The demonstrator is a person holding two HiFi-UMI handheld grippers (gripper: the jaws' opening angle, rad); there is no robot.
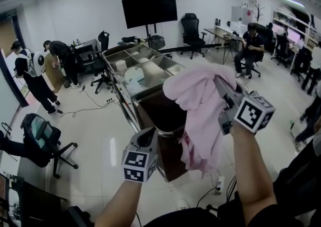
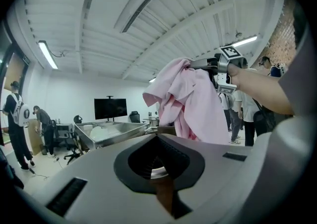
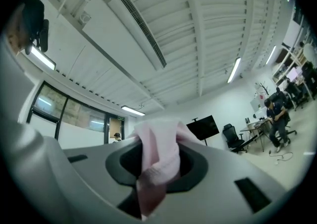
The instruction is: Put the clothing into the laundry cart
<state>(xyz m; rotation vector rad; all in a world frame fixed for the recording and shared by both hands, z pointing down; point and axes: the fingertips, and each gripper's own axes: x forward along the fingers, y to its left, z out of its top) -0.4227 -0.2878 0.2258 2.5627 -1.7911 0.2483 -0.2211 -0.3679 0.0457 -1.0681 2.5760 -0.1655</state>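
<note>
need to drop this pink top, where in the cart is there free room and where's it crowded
Free: the dark near compartment of the cart, between its steel divider and the hanging pink garment; nothing shows in it. Crowded: the middle and far compartments hold white laundry. Open floor lies left of the cart.

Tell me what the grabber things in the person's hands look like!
The left gripper and right gripper are chunky grey plastic tools. Each carries a cube with black-and-white square markers. Up close, the pale grey shell has a dark rounded opening around the jaws. The forearms are uncovered, and a dark sleeve starts higher up.
</note>
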